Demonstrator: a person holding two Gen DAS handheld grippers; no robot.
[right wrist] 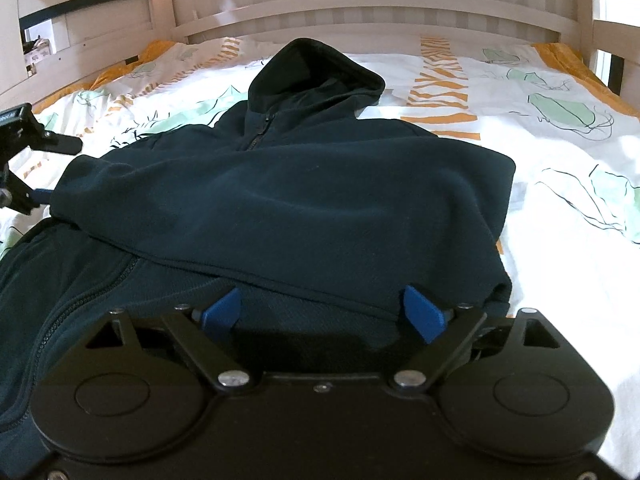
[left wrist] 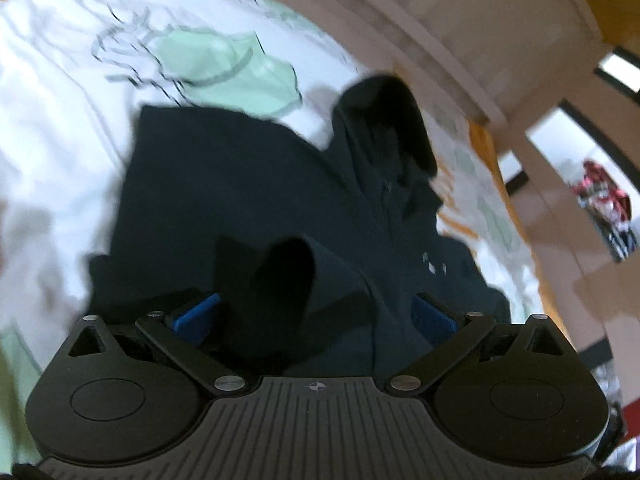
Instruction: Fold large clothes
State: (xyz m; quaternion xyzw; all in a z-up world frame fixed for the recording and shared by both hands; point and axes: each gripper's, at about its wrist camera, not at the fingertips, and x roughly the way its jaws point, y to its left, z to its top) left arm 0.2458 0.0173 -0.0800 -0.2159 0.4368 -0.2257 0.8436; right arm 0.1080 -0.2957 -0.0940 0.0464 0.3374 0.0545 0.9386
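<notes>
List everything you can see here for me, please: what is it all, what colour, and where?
hoodie: one, dark navy, lying on the bed, hood toward the headboard, zip down the front, one side folded across the body
bedsheet: one, white with green shapes and orange stripes, covering the bed
headboard: one, pale wood with slats, at the far end of the bed
bed rail: one, pale wood, along the bed's edge
left gripper: one, black with blue fingers, open, a fold of hoodie between them
right gripper: one, black with blue fingers, open over the hoodie's near edge
</notes>
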